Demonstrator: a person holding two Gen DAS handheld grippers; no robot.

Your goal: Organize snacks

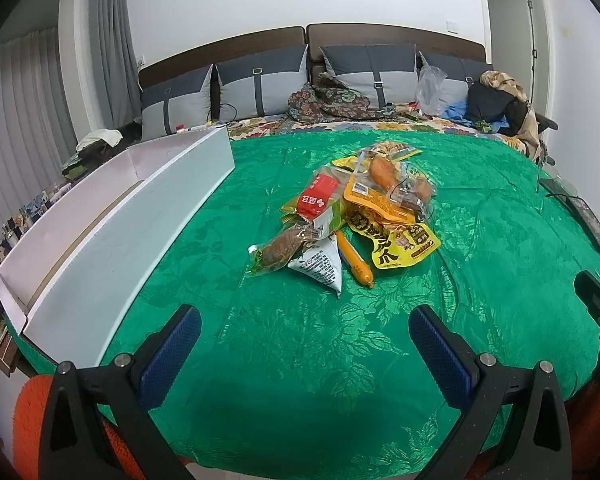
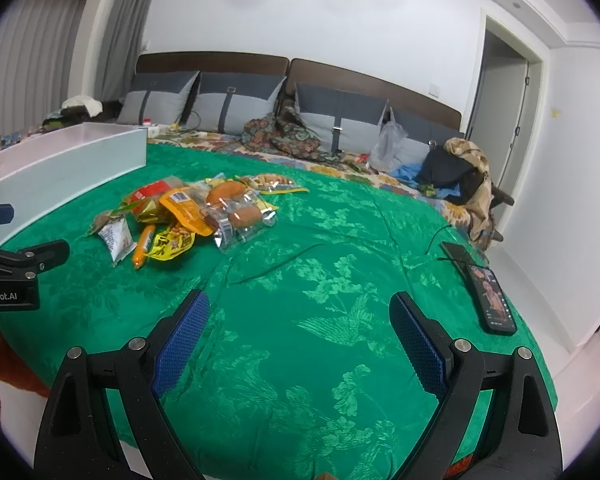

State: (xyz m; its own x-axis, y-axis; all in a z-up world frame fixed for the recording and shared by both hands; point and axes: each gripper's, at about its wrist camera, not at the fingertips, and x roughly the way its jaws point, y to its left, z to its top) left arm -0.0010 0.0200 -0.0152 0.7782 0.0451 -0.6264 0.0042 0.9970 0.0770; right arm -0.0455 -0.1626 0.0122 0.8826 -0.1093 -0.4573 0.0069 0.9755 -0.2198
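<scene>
The snack pile [image 1: 356, 216] lies heaped near the middle of the bed [image 1: 292, 360], on its green cover. A long white box [image 1: 140, 216] stands along the bed's left edge, just apart from the pile. The left gripper [image 1: 305, 326] hangs above the bed's near edge, fingers spread and holding nothing. The right gripper [image 2: 299, 312] hangs likewise, fingers spread wide, empty. A phone [image 2: 494, 304] rests by the right edge.

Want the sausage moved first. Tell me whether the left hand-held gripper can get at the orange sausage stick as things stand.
Probably yes. The left hand-held gripper is open, with only bare green bedspread between it and the orange sausage stick, which lies at the pile's near edge, partly tucked under the yellow packet.
</scene>
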